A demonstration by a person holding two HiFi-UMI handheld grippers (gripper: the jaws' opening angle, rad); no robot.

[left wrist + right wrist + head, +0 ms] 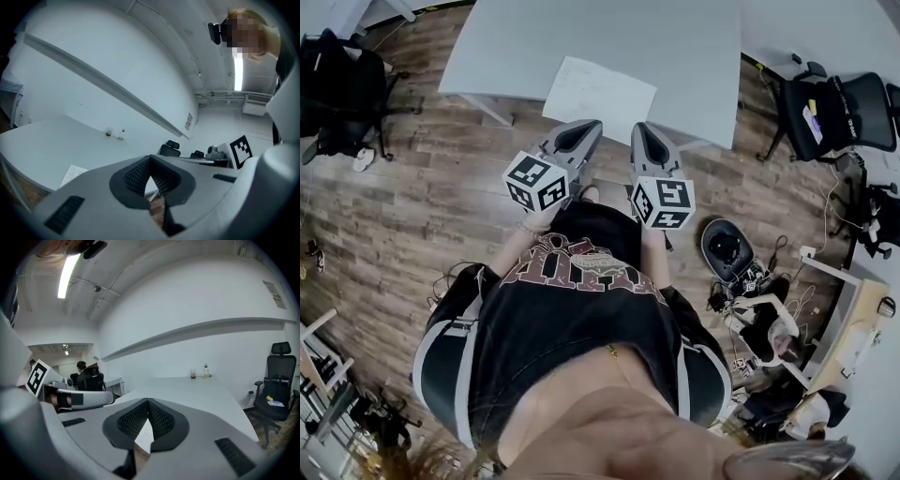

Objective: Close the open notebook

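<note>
The open notebook (598,94) lies flat as a white spread near the front edge of the white table (675,47). Both grippers hover short of that edge, over the wood floor, pointing towards it. My left gripper (584,128) is shut with nothing in it, its tips just below the notebook's near edge. My right gripper (640,131) is beside it, shut and empty too. In the left gripper view the notebook (72,174) shows left of the closed jaws of the left gripper (150,158). In the right gripper view, under the right gripper (148,401), a strip of the notebook's page (143,437) shows through the gap.
A small cup (192,374) and a bottle (205,371) stand at the table's far end. A black office chair (839,112) is at the right, another (337,94) at the left. A dark helmet (727,249), cables and bags lie on the floor at the right.
</note>
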